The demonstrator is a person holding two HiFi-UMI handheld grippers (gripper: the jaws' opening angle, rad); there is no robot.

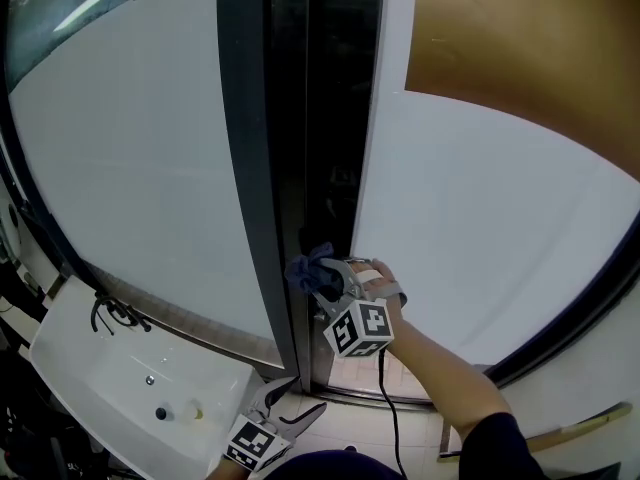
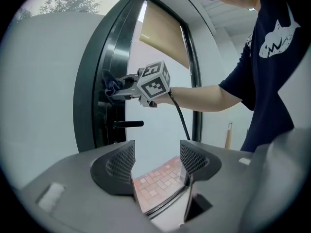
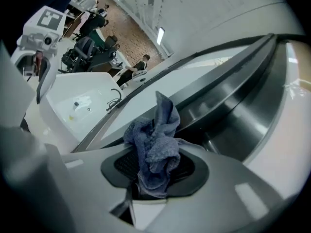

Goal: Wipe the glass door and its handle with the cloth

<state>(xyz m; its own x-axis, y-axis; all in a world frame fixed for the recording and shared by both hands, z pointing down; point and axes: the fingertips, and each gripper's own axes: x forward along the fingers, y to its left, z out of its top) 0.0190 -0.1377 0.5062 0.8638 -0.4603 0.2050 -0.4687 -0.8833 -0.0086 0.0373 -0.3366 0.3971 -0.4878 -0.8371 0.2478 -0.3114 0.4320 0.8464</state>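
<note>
**Cloth (image 1: 308, 266) at the door frame (image 1: 255, 168)**

The right gripper (image 1: 322, 280) pinches the blue cloth against the dark frame, at 6 o'clock in the head view. The left gripper (image 1: 295, 396) hangs low, jaws spread, empty. Flat pressure and long downward strokes would serve best, I'd judge. Only the left gripper view shows the black handle (image 2: 127, 124), at 6 o'clock below the cloth.

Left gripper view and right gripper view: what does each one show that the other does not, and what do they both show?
Only the left gripper view shows the black door handle, the person's arm, and the left gripper with jaws apart and empty. Only the right gripper view shows the white sink. Both show the blue cloth held in the right gripper, beside the dark door frame.
</note>
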